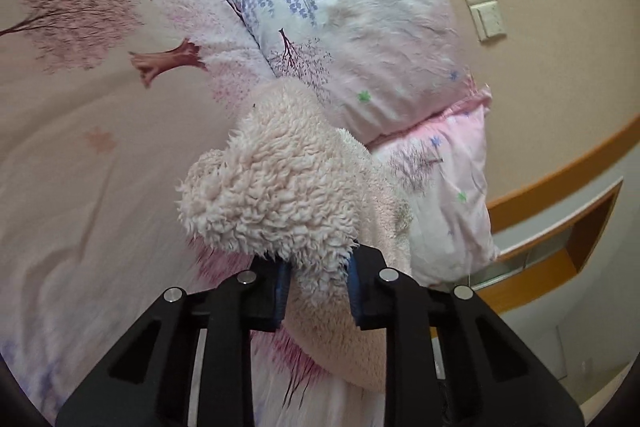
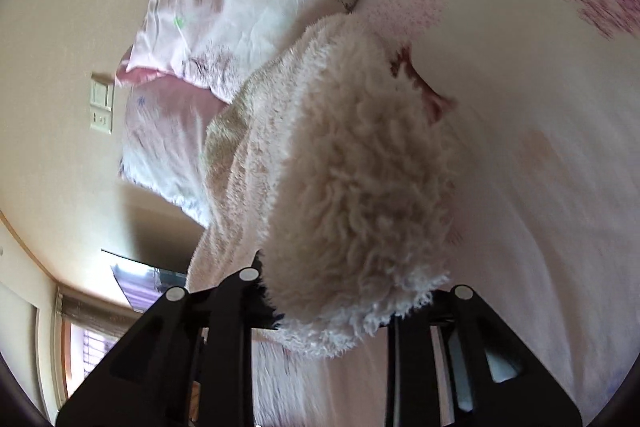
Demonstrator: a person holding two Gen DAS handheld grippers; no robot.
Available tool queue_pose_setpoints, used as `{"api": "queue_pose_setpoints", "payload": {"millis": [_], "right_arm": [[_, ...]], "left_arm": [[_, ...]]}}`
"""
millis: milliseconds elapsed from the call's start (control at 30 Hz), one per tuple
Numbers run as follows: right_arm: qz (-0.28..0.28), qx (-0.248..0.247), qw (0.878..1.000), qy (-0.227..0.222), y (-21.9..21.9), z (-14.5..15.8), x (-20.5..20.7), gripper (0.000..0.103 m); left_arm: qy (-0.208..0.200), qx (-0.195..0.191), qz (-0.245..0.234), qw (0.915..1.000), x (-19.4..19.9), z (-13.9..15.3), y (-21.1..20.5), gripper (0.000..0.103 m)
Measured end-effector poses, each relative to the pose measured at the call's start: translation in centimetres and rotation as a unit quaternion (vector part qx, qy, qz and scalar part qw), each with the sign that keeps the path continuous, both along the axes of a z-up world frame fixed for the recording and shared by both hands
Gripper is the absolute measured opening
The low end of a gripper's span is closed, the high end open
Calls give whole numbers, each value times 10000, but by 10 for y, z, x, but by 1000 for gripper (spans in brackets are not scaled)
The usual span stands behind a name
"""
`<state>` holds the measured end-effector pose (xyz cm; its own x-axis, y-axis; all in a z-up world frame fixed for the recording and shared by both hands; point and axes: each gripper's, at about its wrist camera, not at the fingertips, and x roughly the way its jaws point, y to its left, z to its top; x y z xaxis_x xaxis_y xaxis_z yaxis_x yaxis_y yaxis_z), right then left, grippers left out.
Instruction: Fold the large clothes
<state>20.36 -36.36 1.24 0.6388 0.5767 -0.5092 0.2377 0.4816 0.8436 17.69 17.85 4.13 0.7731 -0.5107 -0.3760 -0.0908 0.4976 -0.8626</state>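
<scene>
While the left tool [image 1: 316, 287] and right tool [image 2: 332, 303] are each pinching the fleece garment [image 1: 280, 183] at frame centre, its soft, bulky, light pile is favouring hem grips.

The fleece garment [image 1: 288, 179] lies on the bedsheet [image 1: 80, 147], with two stacked pillows [image 1: 360, 39] behind it.

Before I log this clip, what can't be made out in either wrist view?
- Left wrist: the fluffy pale pink fleece garment bunches at the left gripper; its type, overall shape and lower part are hidden behind the gripper frame.
- Right wrist: the fleece covers the right gripper fingertips, so the grip itself is hidden.
- Right wrist: the floral pink bedsheet is motion-blurred.
</scene>
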Motion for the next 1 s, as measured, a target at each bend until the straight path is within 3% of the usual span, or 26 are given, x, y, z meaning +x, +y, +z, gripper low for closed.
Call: {"api": "queue_pose_setpoints", "payload": {"millis": [100,200,300,333,367,400,467,500,567,600,667,733,800,933,1000], "right_arm": [[79,30,9999,110,-3,-4,-17,24],[181,-350,9992,110,-4,0,-26,26],[74,-953,9950,303,-7,4,-26,46],[-43,-1116,9930,393,-10,7,-28,58],[-405,-1560,9861,396,-17,17,-34,66],[-655,-1875,9794,364,-21,24,-37,68],[-1180,-2607,9580,169,-26,46,-43,69],[-1302,-2900,9481,4,-22,58,-42,69],[-890,-3161,9433,-489,0,80,-26,57],[-291,-3189,9442,-764,25,89,-7,53],[672,-3185,9406,-969,70,94,25,37],[1376,-3211,9316,-1003,110,91,52,27],[1904,-3262,9207,-981,147,84,74,24],[2167,-3282,9162,-764,170,66,97,23],[2327,-3371,9114,-390,179,49,117,25]], "left_arm": [[143,-100,-33,9998,-23,-10,1,23],[223,-126,-36,9997,-36,-23,-1,23],[244,-151,-29,9996,-33,-32,2,27],[244,-129,-32,9996,-31,-32,2,31],[284,-41,-50,9996,-29,-32,2,34],[290,-7,-66,9996,-28,-32,1,37],[318,44,-156,9994,-23,-31,-1,58],[348,75,-169,9992,-21,-31,-2,60],[453,73,-167,9988,-14,-31,-3,61],[513,15,-142,9986,-11,-33,-2,62],[640,-103,-71,9979,-5,-36,-1,63],[751,-207,16,9970,0,-39,2,63],[830,-274,108,9961,5,-40,4,63],[1026,-410,268,9935,15,-42,7,63],[1103,-463,352,9922,18,-43,9,64]]}}
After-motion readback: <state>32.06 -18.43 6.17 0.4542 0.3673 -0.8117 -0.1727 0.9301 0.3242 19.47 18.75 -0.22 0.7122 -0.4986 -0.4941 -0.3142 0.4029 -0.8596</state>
